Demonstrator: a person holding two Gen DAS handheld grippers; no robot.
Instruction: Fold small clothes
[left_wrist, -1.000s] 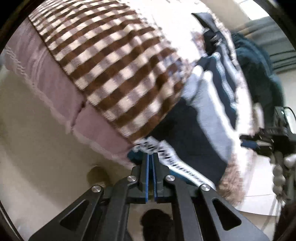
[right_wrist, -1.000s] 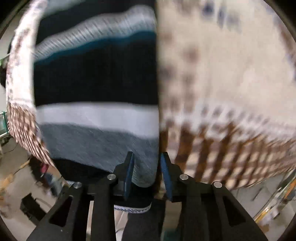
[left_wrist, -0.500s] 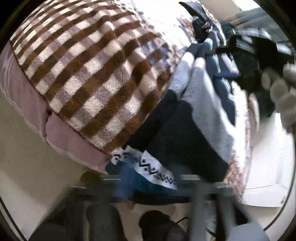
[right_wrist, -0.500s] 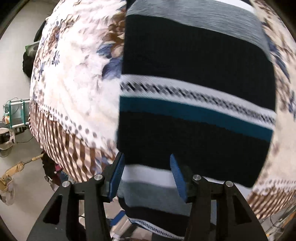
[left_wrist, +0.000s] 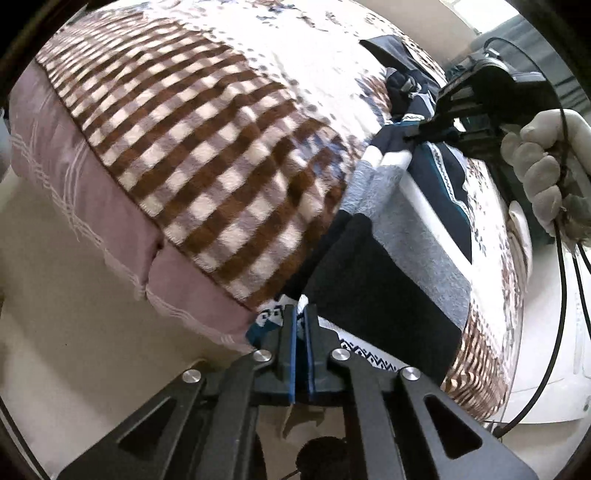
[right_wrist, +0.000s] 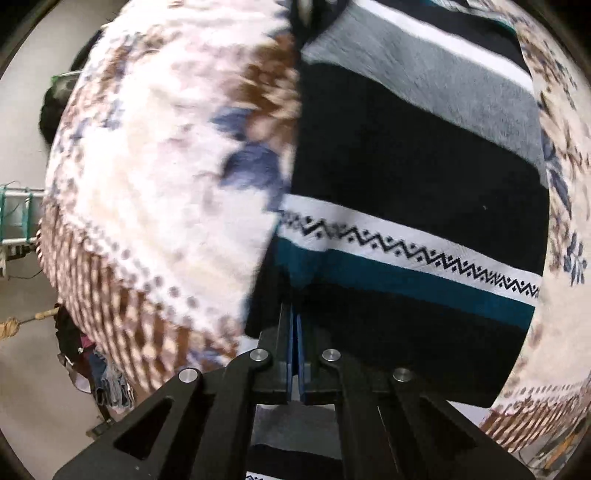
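Note:
A striped knit garment (left_wrist: 399, 258) in black, grey, white and teal lies on a patterned blanket (left_wrist: 221, 122) on a bed. My left gripper (left_wrist: 300, 314) is shut on its near edge, by the teal and white zigzag band. My right gripper (right_wrist: 294, 314) is shut on the garment's black edge below the teal stripe (right_wrist: 406, 277). The right gripper also shows in the left wrist view (left_wrist: 413, 138), held by a gloved hand (left_wrist: 546, 166), pinching the far end of the garment.
The blanket (right_wrist: 155, 184) has a brown check border and blue flowers. A pink mattress side (left_wrist: 92, 206) and pale floor lie below left. A dark clothes pile (left_wrist: 402, 85) sits further back on the bed. Clothes and a rack (right_wrist: 22, 221) stand on the floor.
My right gripper was open over the garment and has closed on its black edge. My left gripper stayed shut on the near edge. The garment is now stretched between both grippers.

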